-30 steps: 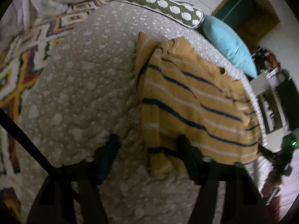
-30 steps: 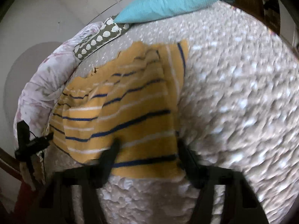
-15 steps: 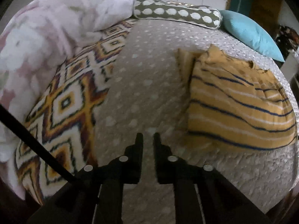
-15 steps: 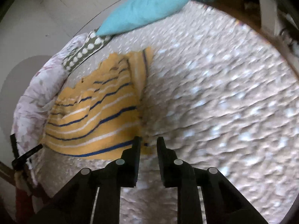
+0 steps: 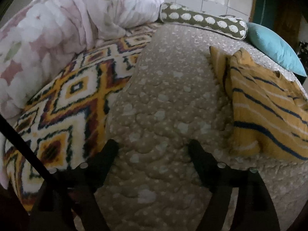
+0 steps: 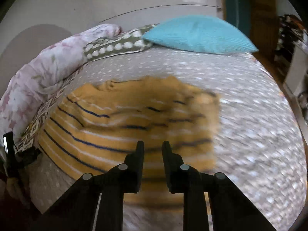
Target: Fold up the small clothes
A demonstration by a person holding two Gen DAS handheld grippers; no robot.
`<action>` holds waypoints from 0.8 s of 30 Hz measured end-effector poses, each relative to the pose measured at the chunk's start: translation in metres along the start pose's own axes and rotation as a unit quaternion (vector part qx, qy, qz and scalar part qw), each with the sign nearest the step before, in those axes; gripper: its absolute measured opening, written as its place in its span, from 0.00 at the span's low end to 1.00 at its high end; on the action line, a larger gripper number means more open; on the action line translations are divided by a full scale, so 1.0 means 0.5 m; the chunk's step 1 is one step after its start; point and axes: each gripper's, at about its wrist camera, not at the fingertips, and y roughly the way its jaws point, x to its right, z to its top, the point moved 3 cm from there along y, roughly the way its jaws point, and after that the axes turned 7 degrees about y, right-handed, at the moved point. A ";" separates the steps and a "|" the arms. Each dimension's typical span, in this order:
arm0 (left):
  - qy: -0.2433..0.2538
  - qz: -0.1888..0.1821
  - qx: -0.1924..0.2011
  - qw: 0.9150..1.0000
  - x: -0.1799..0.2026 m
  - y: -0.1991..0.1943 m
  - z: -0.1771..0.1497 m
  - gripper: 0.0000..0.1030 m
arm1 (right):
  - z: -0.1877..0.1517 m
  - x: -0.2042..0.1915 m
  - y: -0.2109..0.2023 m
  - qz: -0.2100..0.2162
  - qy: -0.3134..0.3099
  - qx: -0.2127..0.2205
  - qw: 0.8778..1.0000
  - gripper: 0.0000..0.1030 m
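Observation:
A folded yellow garment with navy and white stripes (image 5: 265, 107) lies on the beige quilted bedspread (image 5: 169, 100), at the right in the left wrist view. My left gripper (image 5: 154, 148) is open and empty above bare quilt, left of the garment. In the right wrist view the garment (image 6: 123, 123) fills the middle. My right gripper (image 6: 153, 148) hovers over its near edge with jaws nearly closed and a narrow gap between them, holding nothing.
A patterned yellow, white and maroon blanket (image 5: 63, 104) and a pink floral duvet (image 5: 57, 25) lie at the left. An olive spotted bolster (image 5: 204, 21) and a teal pillow (image 6: 198, 34) sit at the bed's head. Furniture stands past the bed's right edge (image 6: 294, 71).
Both grippers let go of the garment and pulled back. The left gripper shut, then opened wide again over bare quilt. The right gripper closed to a narrow gap and swung over the garment.

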 end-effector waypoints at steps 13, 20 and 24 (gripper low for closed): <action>-0.008 0.005 0.034 0.999 -0.002 -0.004 -0.012 0.80 | 0.020 -0.091 0.124 -0.058 -0.058 -0.029 0.996 0.21; -0.016 -0.004 0.044 0.999 -0.007 -0.009 -0.016 0.80 | 0.040 -0.310 0.165 0.031 -0.121 -0.044 0.991 0.21; -0.019 -0.009 0.047 0.999 -0.010 -0.010 -0.018 0.81 | 0.057 -0.428 0.253 0.051 -0.125 -0.064 0.989 0.21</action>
